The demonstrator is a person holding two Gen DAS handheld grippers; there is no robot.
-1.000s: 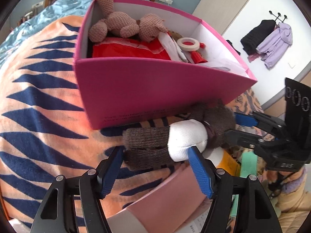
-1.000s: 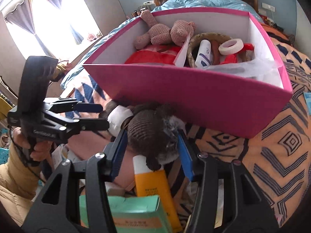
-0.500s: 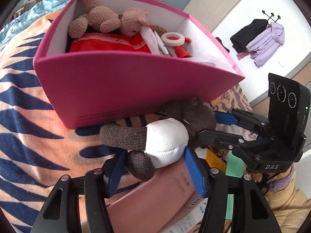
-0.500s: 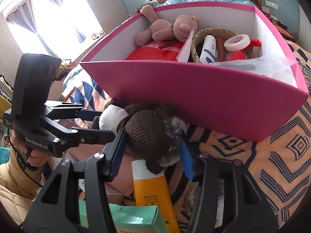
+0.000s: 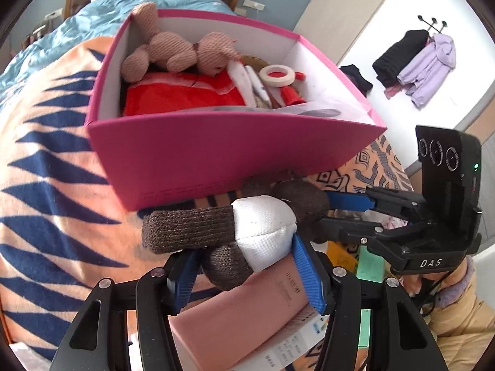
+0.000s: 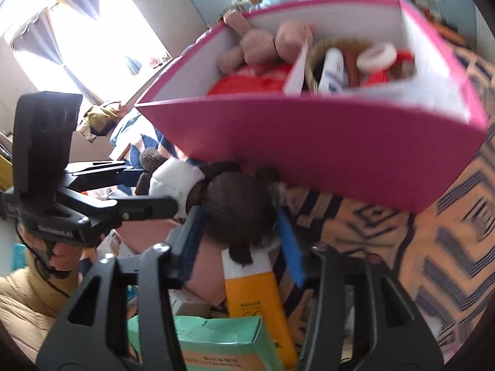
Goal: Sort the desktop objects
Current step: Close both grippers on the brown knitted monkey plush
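Two grippers hold one brown plush toy (image 5: pixel 235 232): your left gripper (image 5: pixel 247 273) is closed on its white body, your right gripper (image 6: pixel 241 235) on its dark head. Just ahead of both stands the pink box (image 5: pixel 216 151), with the toy in front of its near wall.

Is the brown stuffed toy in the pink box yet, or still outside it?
Outside. The brown stuffed toy hangs in front of the pink box wall, below its rim, clamped by both grippers.
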